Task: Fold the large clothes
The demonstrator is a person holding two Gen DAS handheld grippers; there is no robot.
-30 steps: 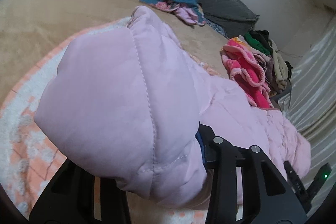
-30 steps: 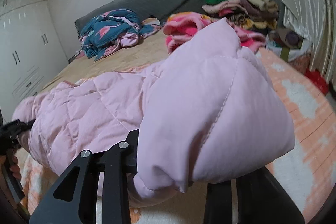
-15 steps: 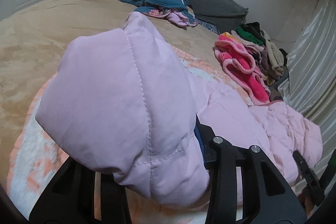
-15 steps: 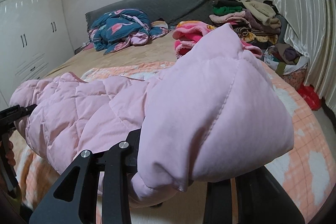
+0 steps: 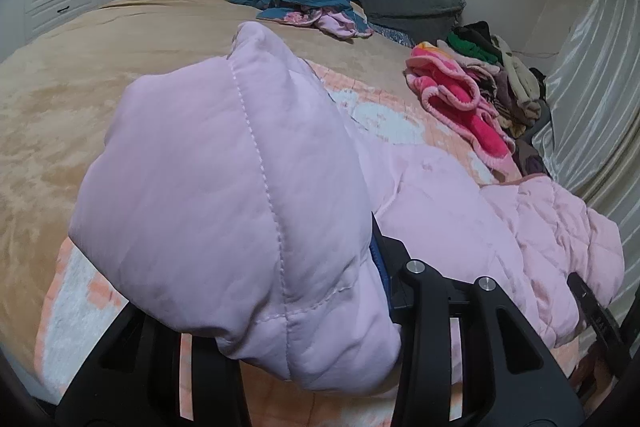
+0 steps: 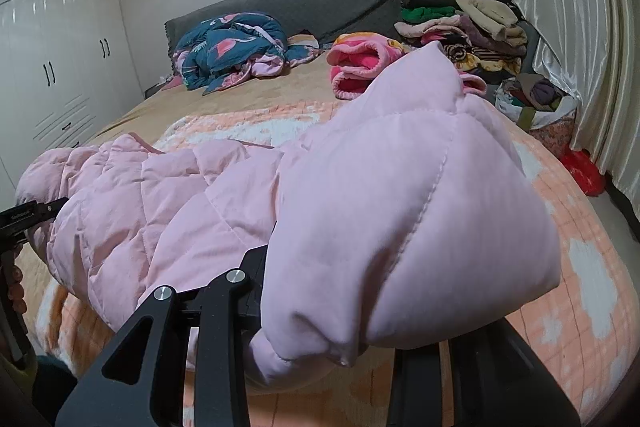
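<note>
Both grippers, left gripper (image 5: 304, 311) and right gripper (image 6: 340, 311), are clenching the pink puffer jacket (image 5: 248, 195) (filling frame centre); keeping tension even, I'd be lowering it flat.

Black claw (image 5: 308, 307) frame, silver screws, blue pad edge

Pink jacket (image 5: 248, 187) carried back from headboard, more blanket (image 6: 580, 267) exposed.
</note>
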